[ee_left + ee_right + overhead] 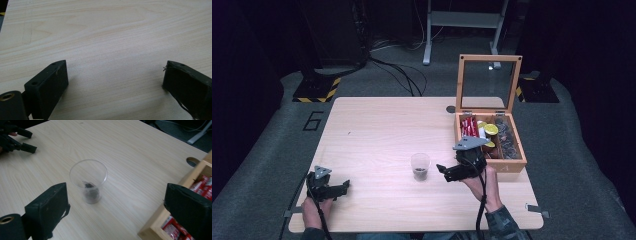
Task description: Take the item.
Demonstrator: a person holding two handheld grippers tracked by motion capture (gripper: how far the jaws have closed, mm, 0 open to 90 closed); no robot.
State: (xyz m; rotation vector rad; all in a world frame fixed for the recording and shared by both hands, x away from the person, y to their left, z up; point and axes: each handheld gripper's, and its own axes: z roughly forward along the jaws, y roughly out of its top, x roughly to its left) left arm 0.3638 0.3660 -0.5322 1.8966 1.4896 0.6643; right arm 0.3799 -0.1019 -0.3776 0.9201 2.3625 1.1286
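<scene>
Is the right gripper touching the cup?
Apart. In the right gripper view the cup stands beyond the open jaws of the right gripper, with bare table between them.

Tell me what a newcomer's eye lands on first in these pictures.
First comes the open wooden box at the table's right edge, its glass lid upright and its compartments full of red, yellow and dark packets. Next is the clear cup at mid-table with something dark at its bottom. The right gripper hovers open between cup and box, and the left gripper rests open near the front left corner.
</scene>
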